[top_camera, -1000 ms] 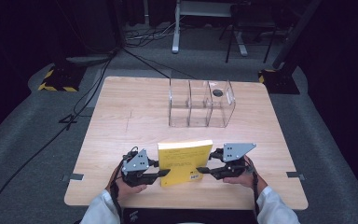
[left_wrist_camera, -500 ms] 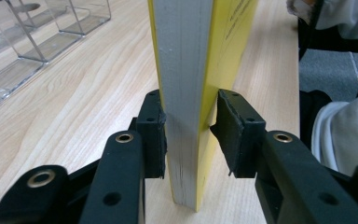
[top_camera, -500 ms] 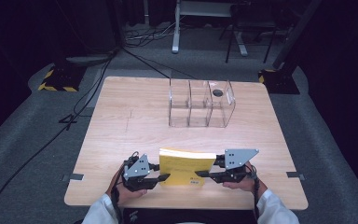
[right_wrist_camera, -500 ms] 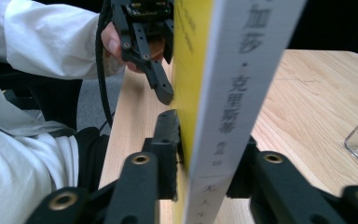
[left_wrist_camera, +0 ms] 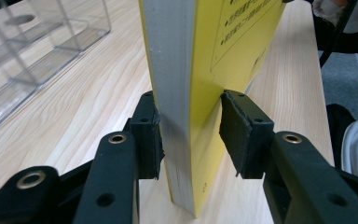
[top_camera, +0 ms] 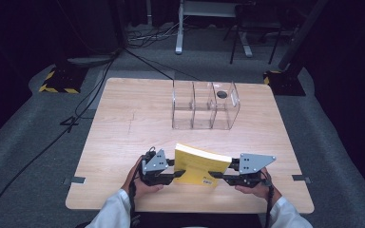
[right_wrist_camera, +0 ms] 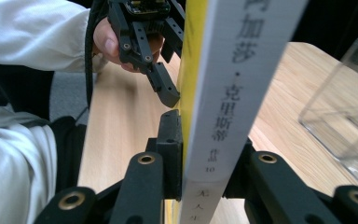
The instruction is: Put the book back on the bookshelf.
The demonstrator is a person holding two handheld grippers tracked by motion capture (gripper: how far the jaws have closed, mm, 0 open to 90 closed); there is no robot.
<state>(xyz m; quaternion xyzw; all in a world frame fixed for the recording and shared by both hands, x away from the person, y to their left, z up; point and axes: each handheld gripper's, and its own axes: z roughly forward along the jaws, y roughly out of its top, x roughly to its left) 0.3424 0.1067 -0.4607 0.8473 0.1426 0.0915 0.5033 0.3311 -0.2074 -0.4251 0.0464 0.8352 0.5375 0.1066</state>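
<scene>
The yellow book now stands raised off the worktop, clamped between both grippers' narrowly closed jaws, ready for carrying.

The book spine reads "克里斯蒂" — and, lower down, "10".

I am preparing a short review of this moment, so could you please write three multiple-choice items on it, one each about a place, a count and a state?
1. Where is the clear organizer?
A. at the table's far side, beyond the book
B. on the floor
C. under the book

2. How many tools grip the yellow book?
A. none
B. one
C. two

3. How does the book stand?
A. flat, open
B. upright on edge, closed
C. inside the organizer

Key: 1 A, it sits past the book on the table. 2 C, the left tool and right tool each clamp an end. 3 B, the gripper views show it upright.
</scene>
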